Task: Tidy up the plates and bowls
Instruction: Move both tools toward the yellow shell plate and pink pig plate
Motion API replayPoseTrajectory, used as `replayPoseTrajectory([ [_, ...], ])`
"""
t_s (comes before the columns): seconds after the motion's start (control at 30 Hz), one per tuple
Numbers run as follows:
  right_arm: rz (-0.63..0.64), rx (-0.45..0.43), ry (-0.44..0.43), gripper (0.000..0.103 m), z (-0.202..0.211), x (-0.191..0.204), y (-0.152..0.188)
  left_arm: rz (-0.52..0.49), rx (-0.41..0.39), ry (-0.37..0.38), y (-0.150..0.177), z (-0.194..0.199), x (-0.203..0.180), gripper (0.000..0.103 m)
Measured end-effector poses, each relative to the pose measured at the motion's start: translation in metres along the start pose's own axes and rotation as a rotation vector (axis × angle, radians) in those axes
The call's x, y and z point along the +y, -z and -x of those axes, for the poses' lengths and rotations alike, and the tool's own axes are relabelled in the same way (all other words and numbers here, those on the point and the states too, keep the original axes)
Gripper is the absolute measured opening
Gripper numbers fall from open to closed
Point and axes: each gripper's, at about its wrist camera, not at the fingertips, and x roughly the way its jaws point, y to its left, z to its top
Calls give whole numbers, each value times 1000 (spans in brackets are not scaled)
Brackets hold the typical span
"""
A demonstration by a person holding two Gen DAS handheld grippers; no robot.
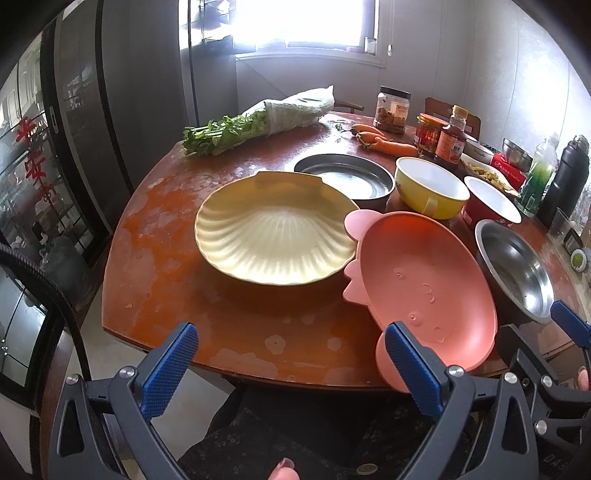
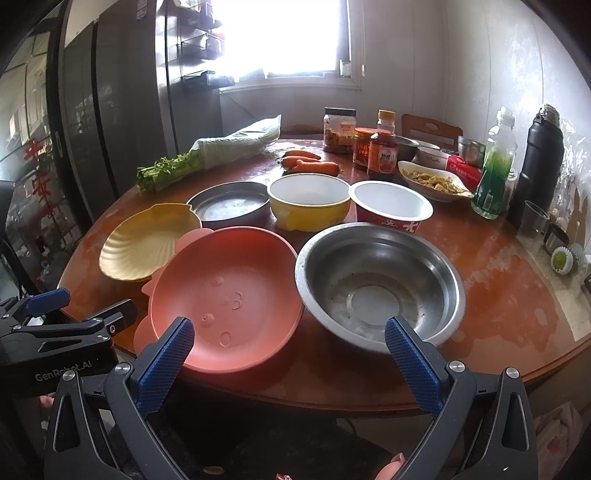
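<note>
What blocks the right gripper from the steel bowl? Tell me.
Nothing visible. The right gripper is open at the table's near edge, and the steel bowl sits directly ahead, with only bare table between. The pink plate lies left of it.

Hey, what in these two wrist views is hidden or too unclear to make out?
- Pink animal-shaped plate: near rim hidden by the left gripper's finger, left view.
- Red paper bowl: front wall hidden by the steel bowl, right view.
- Sauce bottle label: too small to read.
- Window: blown out by glare.
</note>
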Motion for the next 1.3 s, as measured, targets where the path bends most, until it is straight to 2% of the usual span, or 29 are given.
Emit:
replayPoseTrajectory([
  [1.3, 1, 69, -37, 103, -16, 2, -15, -2, 4, -2, -14, -6, -1, 102],
])
